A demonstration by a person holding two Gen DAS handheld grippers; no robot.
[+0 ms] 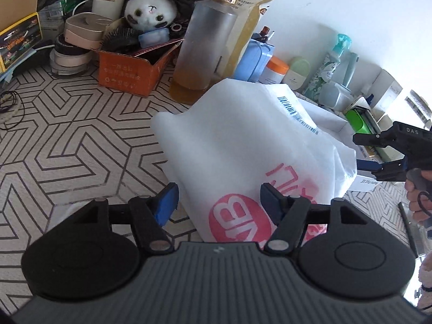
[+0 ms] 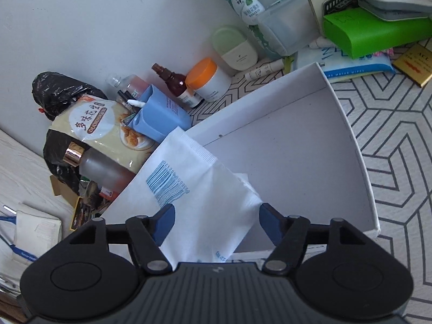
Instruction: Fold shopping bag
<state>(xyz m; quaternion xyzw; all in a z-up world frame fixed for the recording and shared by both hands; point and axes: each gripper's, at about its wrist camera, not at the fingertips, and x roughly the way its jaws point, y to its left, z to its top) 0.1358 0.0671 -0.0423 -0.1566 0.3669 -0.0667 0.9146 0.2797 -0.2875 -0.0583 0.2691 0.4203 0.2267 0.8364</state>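
Note:
A white shopping bag (image 1: 243,145) with a pink logo and a blue barcode lies bunched on the patterned table. My left gripper (image 1: 217,202) is open, its blue pads on either side of the bag's near end, not closed on it. My right gripper (image 2: 216,222) is open too, with the bag's barcode end (image 2: 199,189) between its pads. In the left wrist view the right gripper (image 1: 363,152) shows at the bag's right edge, fingers apart.
A shallow white box lid (image 2: 324,145) lies under the bag's far end. Clutter lines the wall: a frosted bottle (image 1: 205,43), an orange box (image 1: 129,70), a blue pouch (image 2: 159,116), an orange-lidded jar (image 2: 208,79), a green case (image 2: 372,29).

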